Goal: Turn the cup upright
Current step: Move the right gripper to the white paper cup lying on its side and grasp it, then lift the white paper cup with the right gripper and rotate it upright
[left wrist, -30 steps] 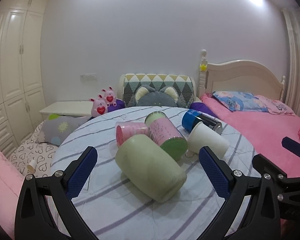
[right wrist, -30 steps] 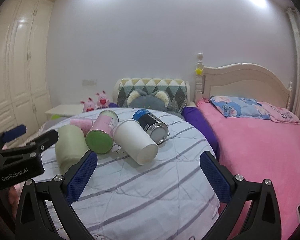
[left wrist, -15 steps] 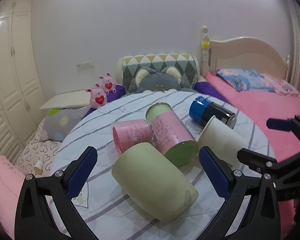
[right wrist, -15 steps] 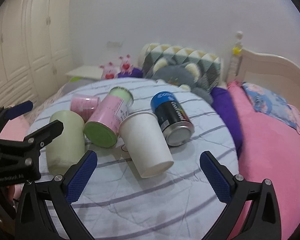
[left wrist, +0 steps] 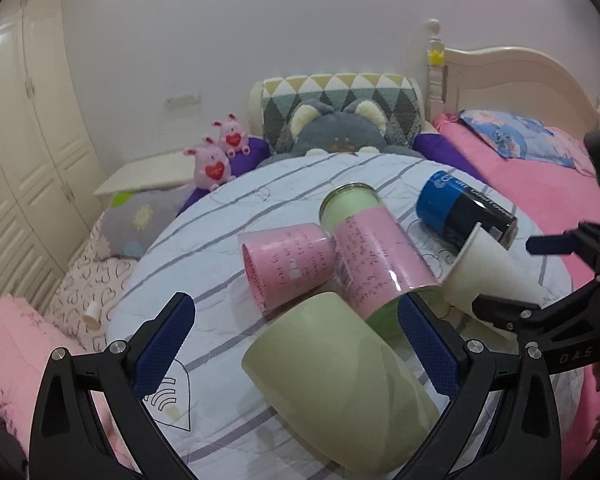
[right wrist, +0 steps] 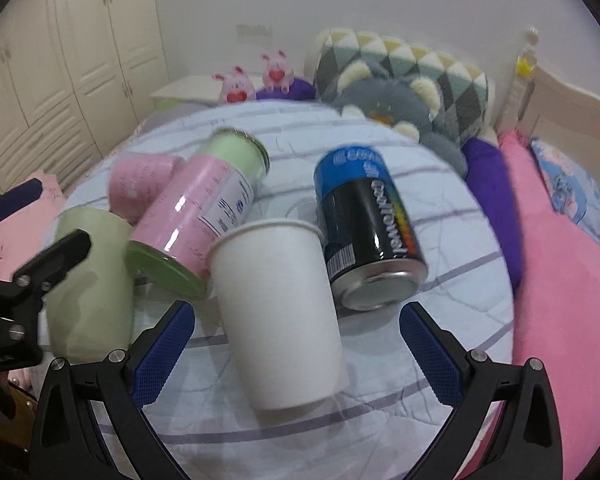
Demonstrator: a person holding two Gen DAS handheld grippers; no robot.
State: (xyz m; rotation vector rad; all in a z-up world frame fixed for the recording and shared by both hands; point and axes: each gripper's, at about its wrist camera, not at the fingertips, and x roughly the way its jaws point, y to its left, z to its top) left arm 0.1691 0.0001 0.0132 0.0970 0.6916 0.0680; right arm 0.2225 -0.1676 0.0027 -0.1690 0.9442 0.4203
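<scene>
A pale green cup [left wrist: 340, 392] lies on its side on the round striped table [left wrist: 204, 248], between the open fingers of my left gripper [left wrist: 296, 344]. It also shows in the right wrist view [right wrist: 88, 280] at the left. A white paper cup [right wrist: 280, 312] lies on its side between the open fingers of my right gripper [right wrist: 296, 344]; it shows in the left wrist view [left wrist: 488, 280] too. A small pink cup [left wrist: 288, 264] lies on its side behind the green one. Both grippers are empty.
A pink-labelled jar with a green lid [left wrist: 376, 256] and a blue-black can [right wrist: 368, 228] lie on their sides among the cups. A pink bed [left wrist: 540, 168] is at the right, cushions and plush toys [left wrist: 212, 164] behind the table, a wardrobe [left wrist: 20, 140] at left.
Both grippers have moved forward and down toward the table. The green cup now lies between the left fingers and the white cup between the right fingers.
</scene>
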